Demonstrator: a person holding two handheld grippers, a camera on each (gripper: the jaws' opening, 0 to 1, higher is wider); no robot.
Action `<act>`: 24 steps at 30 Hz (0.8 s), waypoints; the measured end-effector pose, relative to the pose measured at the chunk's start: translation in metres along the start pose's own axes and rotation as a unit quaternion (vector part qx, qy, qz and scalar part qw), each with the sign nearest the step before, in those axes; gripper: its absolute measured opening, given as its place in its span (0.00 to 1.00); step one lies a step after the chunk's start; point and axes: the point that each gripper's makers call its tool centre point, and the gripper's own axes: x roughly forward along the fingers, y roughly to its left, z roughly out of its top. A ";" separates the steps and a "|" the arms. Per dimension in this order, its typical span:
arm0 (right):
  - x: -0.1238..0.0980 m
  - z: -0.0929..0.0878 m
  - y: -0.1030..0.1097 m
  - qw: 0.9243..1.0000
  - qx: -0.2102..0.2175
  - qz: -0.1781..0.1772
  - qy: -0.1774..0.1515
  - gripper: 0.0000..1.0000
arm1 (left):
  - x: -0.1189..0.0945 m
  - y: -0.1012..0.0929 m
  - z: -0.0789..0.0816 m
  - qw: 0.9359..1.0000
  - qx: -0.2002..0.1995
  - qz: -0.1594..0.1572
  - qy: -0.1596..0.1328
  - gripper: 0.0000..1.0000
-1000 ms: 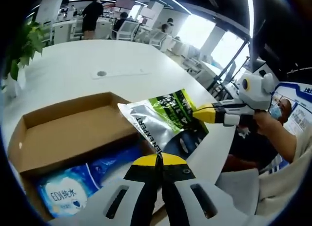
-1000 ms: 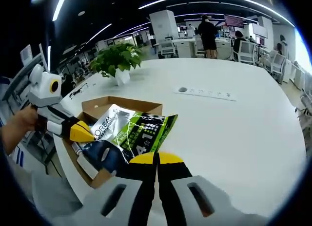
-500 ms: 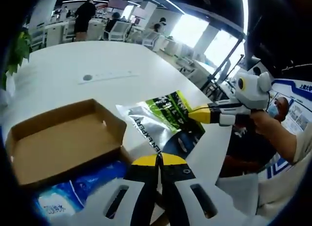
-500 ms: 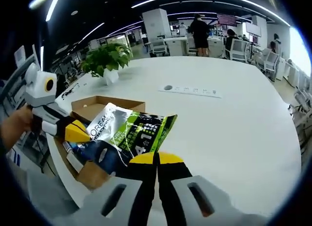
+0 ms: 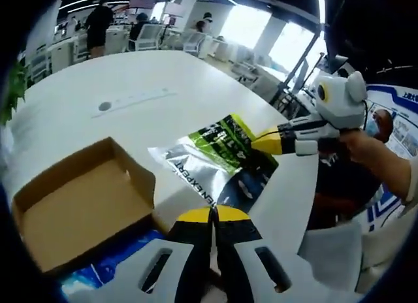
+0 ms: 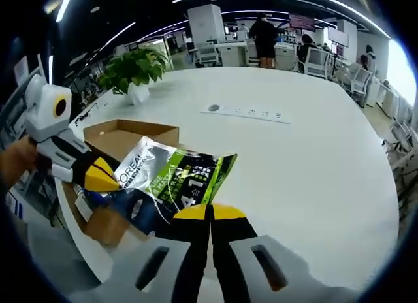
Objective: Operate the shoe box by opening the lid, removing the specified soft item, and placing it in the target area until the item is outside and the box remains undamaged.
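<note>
A silver, green and dark soft pouch (image 5: 215, 160) (image 6: 171, 179) hangs above the white table (image 6: 313, 172), just outside the open cardboard shoe box (image 5: 78, 205) (image 6: 130, 134). My left gripper (image 5: 212, 215) is shut on the pouch's dark end. It enters the right gripper view from the left, yellow-tipped (image 6: 99, 175). My right gripper (image 6: 210, 213) is shut on the pouch's opposite edge, and it reaches into the left gripper view from the right (image 5: 264, 142). A blue pack (image 5: 111, 277) lies in the box under my left jaws.
A power strip (image 5: 130, 100) (image 6: 245, 111) is set into the table's middle. A potted plant (image 6: 134, 68) stands behind the box. A person's hand (image 5: 366, 149) holds the right gripper beyond the table edge. Desks, chairs and people stand far off.
The pouch, held by both grippers, has shifted away from the box over the table. In the left gripper view the box has slid down and left as the camera moved.
</note>
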 end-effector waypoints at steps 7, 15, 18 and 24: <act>0.015 -0.005 -0.004 1.000 -0.021 -0.003 0.014 0.00 | 0.017 0.012 -0.007 0.999 0.028 0.015 0.031 0.00; 0.029 -0.010 -0.011 0.999 -0.033 -0.010 0.029 0.00 | 0.036 0.022 -0.011 0.993 0.087 0.043 0.064 0.00; 0.033 -0.012 -0.014 0.999 -0.034 -0.013 0.033 0.00 | 0.042 0.024 -0.012 0.990 0.111 0.051 0.076 0.00; 0.041 -0.017 -0.019 0.999 -0.034 -0.016 0.039 0.00 | 0.053 0.027 -0.017 0.980 0.158 0.067 0.098 0.00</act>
